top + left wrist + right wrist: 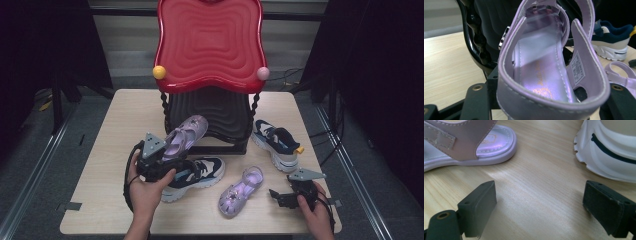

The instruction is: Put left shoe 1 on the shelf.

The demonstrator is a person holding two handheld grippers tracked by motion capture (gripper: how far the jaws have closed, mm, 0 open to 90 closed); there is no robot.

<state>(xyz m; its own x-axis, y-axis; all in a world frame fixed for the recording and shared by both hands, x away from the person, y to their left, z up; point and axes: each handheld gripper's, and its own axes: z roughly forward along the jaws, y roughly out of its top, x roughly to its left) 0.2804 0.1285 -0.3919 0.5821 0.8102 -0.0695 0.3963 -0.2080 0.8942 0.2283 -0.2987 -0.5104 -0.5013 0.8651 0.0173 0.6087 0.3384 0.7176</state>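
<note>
My left gripper (167, 150) clamps the heel of a purple sandal (186, 135), held off the table (110, 145) near its middle. My right gripper (274, 194) rests wide apart and holding nothing by the table's near right corner, beside the second purple sandal (241, 191).

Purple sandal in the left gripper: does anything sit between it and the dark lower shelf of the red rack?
Nothing visible does. The left gripper holds the purple sandal by its heel, toe pointing into the rack's lower shelf, whose opening looks free. The navy sneaker lies nearer the person, out of the path.
</note>
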